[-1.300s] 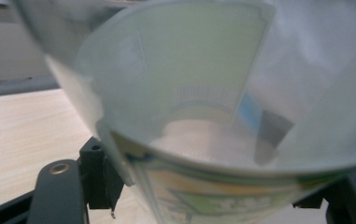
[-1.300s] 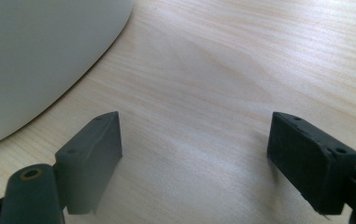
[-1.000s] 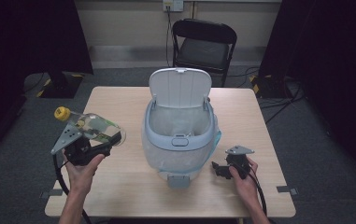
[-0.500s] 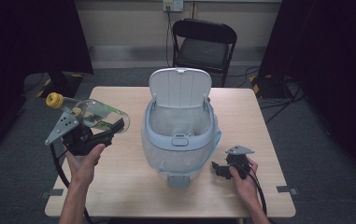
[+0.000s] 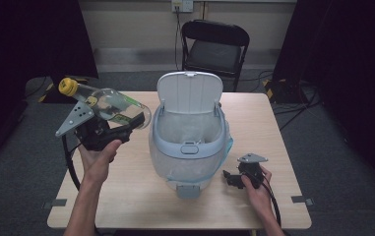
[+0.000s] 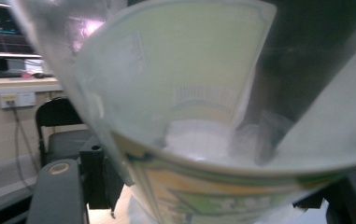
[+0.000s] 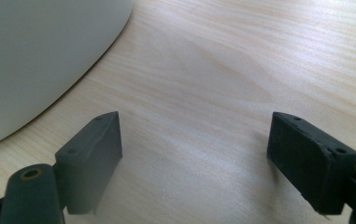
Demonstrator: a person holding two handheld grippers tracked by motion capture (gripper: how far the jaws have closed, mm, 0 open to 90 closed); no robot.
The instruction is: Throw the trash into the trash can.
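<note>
Fingers of left gripper [image 5: 126,124] clamped around clear bottle [image 5: 107,102], raised for dropping into open bin [image 5: 190,147]; right gripper [image 5: 232,178] wide, idle.

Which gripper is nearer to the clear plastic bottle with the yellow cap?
Left. The left gripper is closed on the bottle, holding it up off the table, left of the bin. The right gripper rests open on the table beyond the bin, well away from the bottle.
</note>
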